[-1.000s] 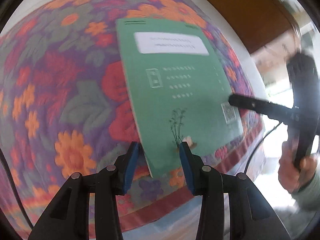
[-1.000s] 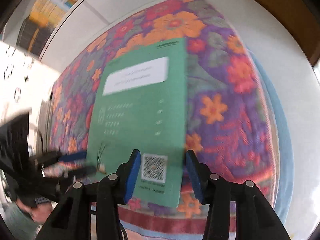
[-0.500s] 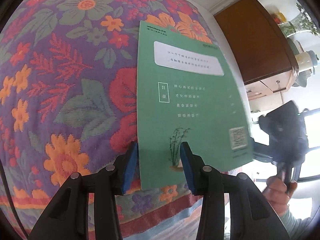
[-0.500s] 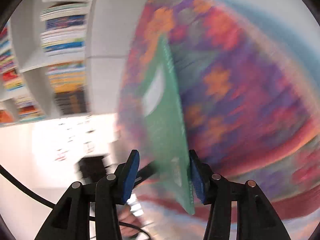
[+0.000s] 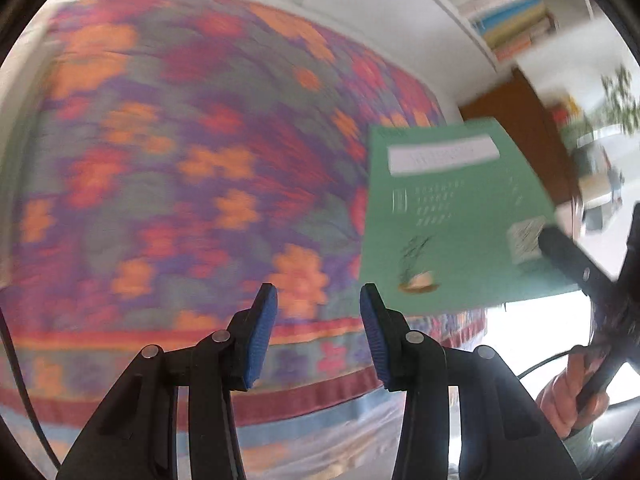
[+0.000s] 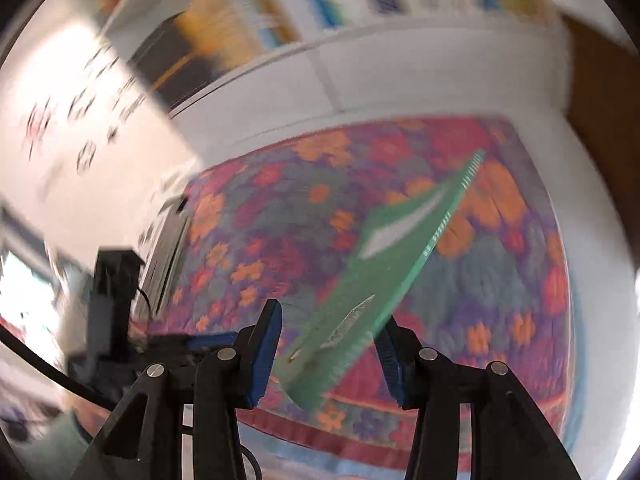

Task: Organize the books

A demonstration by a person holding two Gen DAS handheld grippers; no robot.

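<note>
A thin green book with a white label hangs tilted above the flowered bedspread. In the left wrist view, a black finger of my right gripper lies over the book's corner by the QR code. The right wrist view shows the same green book almost edge-on, running slantwise between the blue pads of my right gripper, which is shut on it. My left gripper stands open to the book's left, with only bedspread between its pads. It also shows blurred at the left of the right wrist view, left gripper.
White bookshelves packed with books rise behind the bed, also seen as bookshelves. A brown cabinet stands at the right. A person's hand holds the right gripper's handle. The bedspread covers the whole bed.
The left gripper has slid left off the book and now has nothing between its pads. The right gripper has rolled and risen, carrying the book up off the bedspread.
</note>
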